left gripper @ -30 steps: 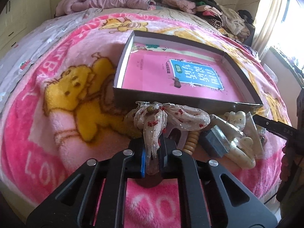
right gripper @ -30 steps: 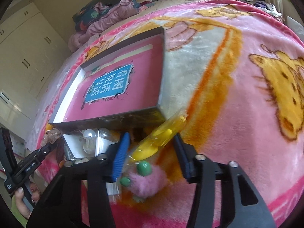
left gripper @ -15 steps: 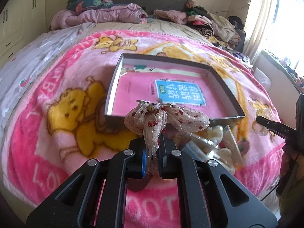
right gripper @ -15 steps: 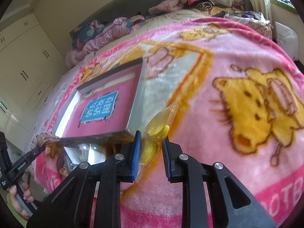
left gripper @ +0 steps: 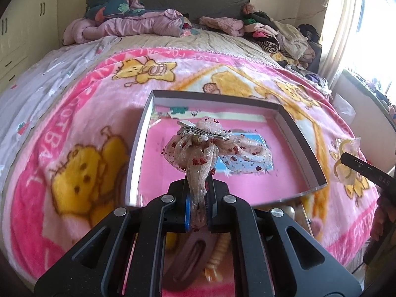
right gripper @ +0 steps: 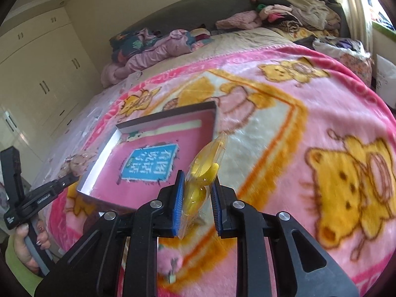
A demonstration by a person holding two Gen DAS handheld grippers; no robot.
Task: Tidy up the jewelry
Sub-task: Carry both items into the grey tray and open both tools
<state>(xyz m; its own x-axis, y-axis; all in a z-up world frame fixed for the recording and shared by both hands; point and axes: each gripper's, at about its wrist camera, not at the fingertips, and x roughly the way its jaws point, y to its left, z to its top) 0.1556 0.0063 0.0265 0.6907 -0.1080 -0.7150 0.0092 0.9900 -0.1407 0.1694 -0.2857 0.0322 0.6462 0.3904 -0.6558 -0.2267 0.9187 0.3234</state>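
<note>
Both tools point(left gripper: 197, 206) point(right gripper: 197, 204) higher, clamped.

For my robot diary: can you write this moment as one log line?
left gripper: shut on bow clip | right gripper: shut on yellow packet | both above box

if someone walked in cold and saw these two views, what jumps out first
Most likely the sheer sequinned bow hair clip, pinched by its tail in the left gripper above the shallow box with a pink book inside. Next, the yellow piece in a clear packet, clamped in the right gripper over the loud pink bear blanket.
</note>
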